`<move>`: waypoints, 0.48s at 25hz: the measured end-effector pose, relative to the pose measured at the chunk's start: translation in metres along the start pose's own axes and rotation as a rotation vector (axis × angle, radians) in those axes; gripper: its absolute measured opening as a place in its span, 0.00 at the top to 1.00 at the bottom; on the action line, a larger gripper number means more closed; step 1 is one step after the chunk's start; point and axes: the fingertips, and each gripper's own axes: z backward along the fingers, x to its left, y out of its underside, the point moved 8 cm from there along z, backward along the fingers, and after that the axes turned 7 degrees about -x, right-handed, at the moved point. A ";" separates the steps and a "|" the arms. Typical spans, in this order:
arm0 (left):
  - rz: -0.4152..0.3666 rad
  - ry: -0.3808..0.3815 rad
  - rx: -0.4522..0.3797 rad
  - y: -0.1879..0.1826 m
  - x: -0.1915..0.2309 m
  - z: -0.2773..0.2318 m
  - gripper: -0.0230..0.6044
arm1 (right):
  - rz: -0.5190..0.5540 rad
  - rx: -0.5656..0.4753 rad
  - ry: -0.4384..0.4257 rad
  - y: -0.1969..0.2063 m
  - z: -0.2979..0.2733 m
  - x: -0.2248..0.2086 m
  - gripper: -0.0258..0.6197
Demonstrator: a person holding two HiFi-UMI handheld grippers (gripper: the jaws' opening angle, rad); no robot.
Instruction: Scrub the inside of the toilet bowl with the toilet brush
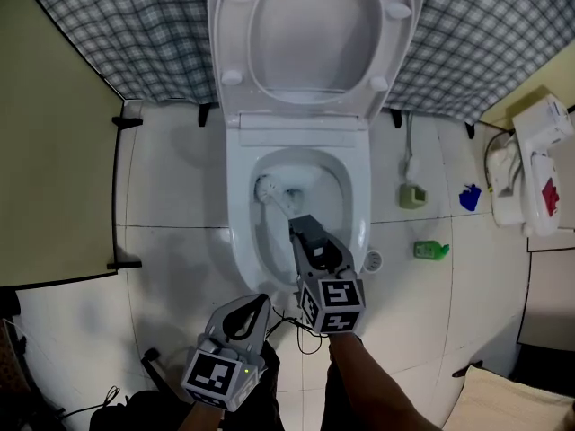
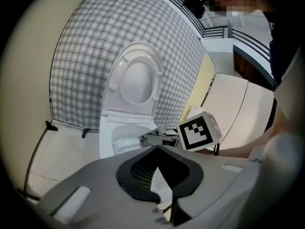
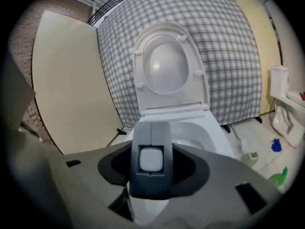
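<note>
The white toilet [image 1: 239, 241] stands with lid and seat up [image 1: 314, 34], its bowl [image 1: 337, 182] open below me. The toilet brush's white bristle head [image 1: 267, 188] rests inside the bowl at its left wall, and the shaft runs back to a grey handle [image 1: 305, 229]. My right gripper [image 1: 310, 241] reaches over the bowl's front rim and is shut on that handle, seen end-on as a grey block [image 3: 151, 187] between the jaws [image 3: 151, 160]. My left gripper [image 1: 254, 305] hangs nearer me, left of the right one and short of the rim; its tips meet with nothing between them [image 2: 159, 173].
A checked curtain [image 1: 135, 34] hangs behind the toilet and a beige partition [image 1: 54, 151] closes the left side. On the tiled floor to the right are a small holder [image 1: 412, 196], a green bottle [image 1: 431, 250], a blue object [image 1: 470, 197] and a white fixture [image 1: 530, 173].
</note>
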 end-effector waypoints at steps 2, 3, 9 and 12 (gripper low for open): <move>0.004 0.002 0.007 0.005 0.002 -0.004 0.95 | 0.033 -0.040 0.008 -0.002 -0.005 -0.005 0.65; 0.005 0.004 0.010 0.007 0.002 -0.006 0.95 | 0.051 -0.057 0.016 -0.004 -0.007 -0.008 0.65; -0.003 0.015 0.027 0.016 0.004 -0.013 0.95 | 0.139 -0.101 0.054 -0.011 -0.009 -0.024 0.65; -0.001 0.025 0.033 0.018 0.001 -0.019 0.95 | 0.182 -0.092 0.085 -0.016 -0.005 -0.039 0.65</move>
